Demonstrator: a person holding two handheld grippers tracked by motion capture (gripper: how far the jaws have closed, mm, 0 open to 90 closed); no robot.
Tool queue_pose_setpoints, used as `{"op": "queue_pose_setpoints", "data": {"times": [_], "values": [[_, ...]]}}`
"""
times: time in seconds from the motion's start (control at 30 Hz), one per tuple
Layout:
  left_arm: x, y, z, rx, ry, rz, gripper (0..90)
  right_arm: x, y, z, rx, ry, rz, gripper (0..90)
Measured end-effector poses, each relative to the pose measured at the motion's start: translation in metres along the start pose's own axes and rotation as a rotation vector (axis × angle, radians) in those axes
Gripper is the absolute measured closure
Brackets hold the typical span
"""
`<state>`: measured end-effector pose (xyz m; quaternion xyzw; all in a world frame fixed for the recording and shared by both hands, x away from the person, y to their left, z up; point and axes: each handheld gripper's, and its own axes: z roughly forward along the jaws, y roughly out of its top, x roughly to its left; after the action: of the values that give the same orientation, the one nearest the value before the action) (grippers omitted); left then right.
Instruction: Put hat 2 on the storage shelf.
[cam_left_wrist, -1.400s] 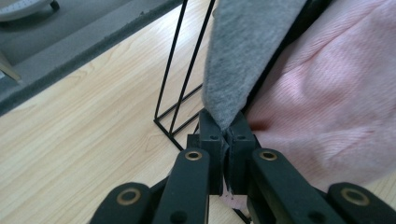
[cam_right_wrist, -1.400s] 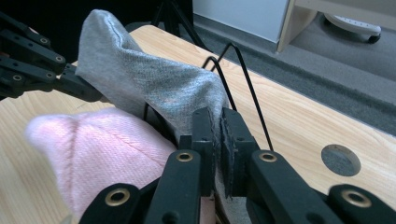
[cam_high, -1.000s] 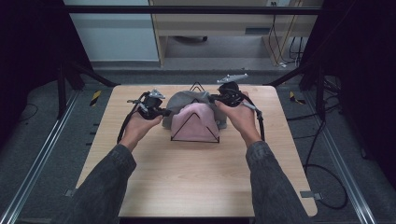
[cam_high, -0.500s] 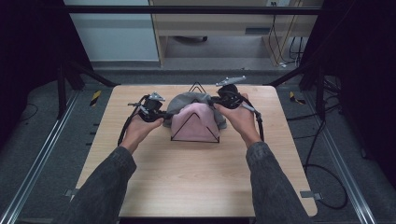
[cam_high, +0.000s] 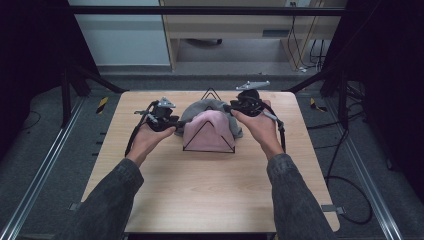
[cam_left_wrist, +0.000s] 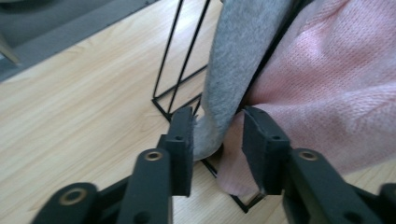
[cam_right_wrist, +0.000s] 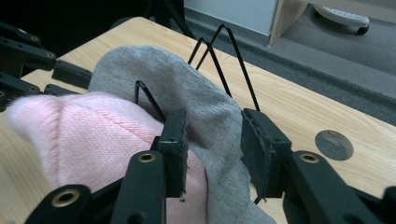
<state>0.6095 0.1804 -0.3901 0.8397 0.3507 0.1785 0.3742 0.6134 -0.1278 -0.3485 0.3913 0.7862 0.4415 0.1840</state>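
Note:
A black wire rack (cam_high: 209, 93) of upright triangles stands at the table's far middle. A pink cloth (cam_high: 210, 131) hangs over its front triangle and a grey cloth (cam_high: 199, 108) over the one behind. My left gripper (cam_high: 176, 121) is at the rack's left end. In the left gripper view it (cam_left_wrist: 217, 149) is open, with the grey cloth's (cam_left_wrist: 233, 70) lower edge hanging between the jaws beside the pink cloth (cam_left_wrist: 336, 93). My right gripper (cam_high: 229, 107) is at the rack's right end, open (cam_right_wrist: 212, 149) around a fold of grey cloth (cam_right_wrist: 154, 70) next to the pink cloth (cam_right_wrist: 88, 140).
The wooden table (cam_high: 210, 190) has bare wood in front of the rack. A round grey grommet (cam_right_wrist: 334, 144) sits in the tabletop near the far right. Cables (cam_high: 350, 195) trail on the floor to the right, and metal rails (cam_high: 35, 185) run along both sides.
My left gripper has edged a little right and nearer, closer to the rack's left end. The right gripper and both cloths have hardly moved.

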Motion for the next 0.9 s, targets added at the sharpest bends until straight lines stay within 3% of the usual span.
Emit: {"op": "queue_pose_setpoints", "data": {"times": [0.23, 0.47, 0.67, 0.9], "values": [[-0.008, 0.009, -0.025, -0.03, 0.03, 0.011, 47.2, 0.009, 0.003, -0.012, -0.02, -0.002, 0.011, 55.1], [-0.025, 0.017, -0.049, -0.069, 0.034, 0.038, 31.7, 0.019, -0.001, -0.023, -0.041, 0.001, 0.02, 49.5], [-0.036, 0.011, -0.057, -0.049, 0.042, 0.027, 18.9, 0.023, -0.005, -0.032, -0.052, 0.004, 0.024, 44.7], [-0.048, 0.003, -0.063, -0.044, 0.033, 0.026, 14.5, 0.029, -0.01, -0.041, -0.057, 0.016, 0.015, 35.6]]}}
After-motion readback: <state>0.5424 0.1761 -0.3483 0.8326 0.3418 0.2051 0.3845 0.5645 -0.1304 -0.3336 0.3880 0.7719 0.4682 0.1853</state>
